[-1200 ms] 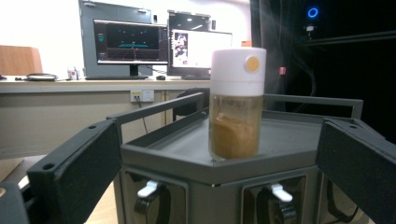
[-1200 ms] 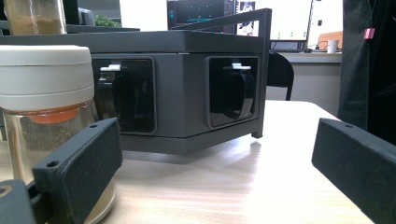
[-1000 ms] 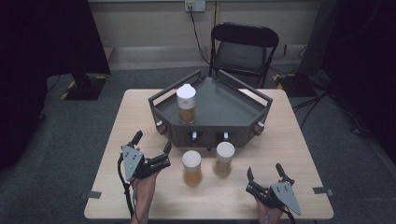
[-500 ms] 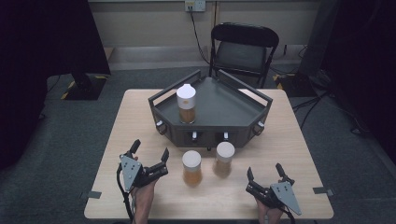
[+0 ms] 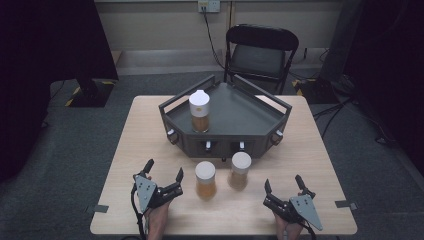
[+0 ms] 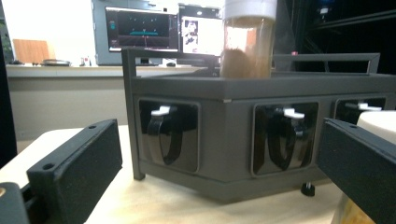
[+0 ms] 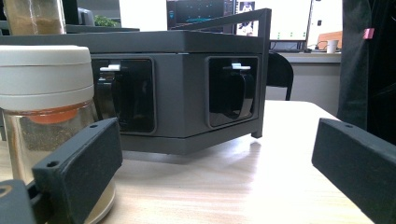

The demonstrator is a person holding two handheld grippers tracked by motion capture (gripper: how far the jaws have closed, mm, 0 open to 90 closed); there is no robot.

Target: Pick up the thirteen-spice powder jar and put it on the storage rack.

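Left gripper (image 5: 164, 170) at 7 o'clock on the table (image 5: 145, 130), jaws spread wide, nothing between them. It points toward 1 o'clock at the near jar (image 5: 205, 179), which stands just beside the gripper's right jaw, not touching as far as the high view shows. In the left gripper view that jar's white lid (image 6: 379, 125) sits right behind the right jaw at 3 o'clock; contact can't be told there.

Right gripper (image 5: 283, 188) at 5 o'clock on the table, jaws also wide apart and holding nothing. Second jar (image 5: 240, 170) stands at 10 o'clock from it, near but apart. In the right gripper view this jar (image 7: 46, 116) is at 9 o'clock, behind the left jaw, white lid, brownish contents.

The two jars stand upright side by side, close, a small gap between them, just in front of the dark rack (image 5: 250, 117). Rack sits at table centre, toward 12 o'clock from both grippers. Third jar (image 5: 199, 111) stands upright on the rack's top, left part, white cap, brown fill.

Rack's front face has recessed slots with black hooks and white tabs (image 6: 161, 111). Folding chair (image 5: 260, 50) beyond the table at 12 o'clock.
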